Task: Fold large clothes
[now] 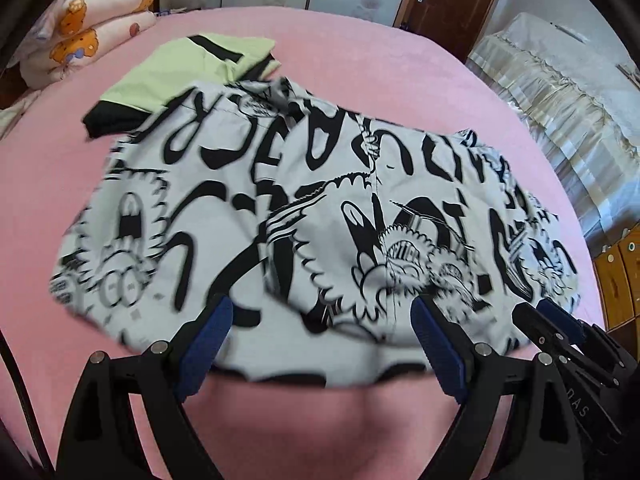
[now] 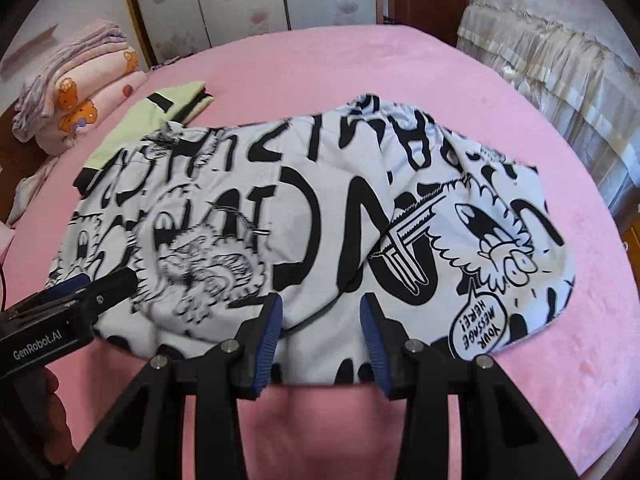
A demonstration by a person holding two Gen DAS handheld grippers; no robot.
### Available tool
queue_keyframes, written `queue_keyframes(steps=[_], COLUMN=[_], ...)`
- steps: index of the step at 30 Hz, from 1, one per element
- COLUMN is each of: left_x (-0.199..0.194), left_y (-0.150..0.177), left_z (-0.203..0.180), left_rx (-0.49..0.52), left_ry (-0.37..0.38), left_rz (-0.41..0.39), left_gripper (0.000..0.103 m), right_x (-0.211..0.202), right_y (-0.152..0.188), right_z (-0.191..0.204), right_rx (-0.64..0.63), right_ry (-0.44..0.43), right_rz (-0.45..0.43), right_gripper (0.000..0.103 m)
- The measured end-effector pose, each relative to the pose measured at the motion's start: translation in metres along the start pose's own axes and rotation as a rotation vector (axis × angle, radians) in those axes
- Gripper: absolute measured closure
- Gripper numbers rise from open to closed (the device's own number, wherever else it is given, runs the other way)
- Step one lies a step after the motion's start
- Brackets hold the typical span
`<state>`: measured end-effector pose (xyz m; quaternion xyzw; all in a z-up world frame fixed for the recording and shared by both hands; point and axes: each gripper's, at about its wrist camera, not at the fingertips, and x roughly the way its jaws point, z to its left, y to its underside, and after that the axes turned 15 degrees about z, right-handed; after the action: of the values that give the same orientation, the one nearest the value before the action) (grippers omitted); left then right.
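Note:
A large white garment with black cartoon print [image 1: 320, 200] [image 2: 300, 220] lies spread on the pink bed [image 1: 400, 80] [image 2: 360, 80], partly folded over itself. My left gripper [image 1: 322, 332] hangs wide open over the garment's near edge, its blue pads clear of the cloth. It also shows at the left of the right wrist view, left gripper [image 2: 104, 280]. My right gripper [image 2: 322, 332] stands open at a narrower gap above the same near edge, further right, with flat cloth showing between its fingers. In the left wrist view the right gripper [image 1: 536, 310] reaches in from the right.
A folded light-green and black garment [image 1: 180, 68] [image 2: 168, 112] lies behind the printed one, partly under its far left corner. Stacked quilts [image 1: 92, 28] [image 2: 80, 88] sit at the far left. A cream-covered bed [image 1: 560, 92] [image 2: 560, 60] stands to the right, beside a wooden cabinet [image 1: 616, 280].

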<state>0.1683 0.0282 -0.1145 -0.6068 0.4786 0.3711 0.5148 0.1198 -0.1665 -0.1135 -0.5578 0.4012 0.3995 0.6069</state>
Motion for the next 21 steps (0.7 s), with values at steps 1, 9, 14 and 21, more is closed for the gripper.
queue_keyframes(steps=[1, 9, 14, 21], left_x=[-0.01, -0.057, -0.058, -0.018], left_y=[0.006, 0.041, 0.056, 0.071], left_z=[0.002, 0.016, 0.034, 0.081], left_rx=[-0.002, -0.011, -0.032, -0.193], left_ry=[0.002, 0.031, 0.116, 0.337], left_rz=[-0.004, -0.031, -0.028, 0.002], left_gripper=[0.013, 0.013, 0.013, 0.013], right_x=[-0.007, -0.064, -0.083, -0.072], right_y=[0.003, 0.032, 0.041, 0.054], right_z=[0.004, 0.033, 0.046, 0.053], right_rx=[-0.011, -0.064, -0.085, -0.078], right_ry=[0.002, -0.03, -0.046, -0.09], right_rz=[-0.012, -0.1, -0.14, -0.173], right_gripper=[0.062, 0.062, 0.062, 0.06])
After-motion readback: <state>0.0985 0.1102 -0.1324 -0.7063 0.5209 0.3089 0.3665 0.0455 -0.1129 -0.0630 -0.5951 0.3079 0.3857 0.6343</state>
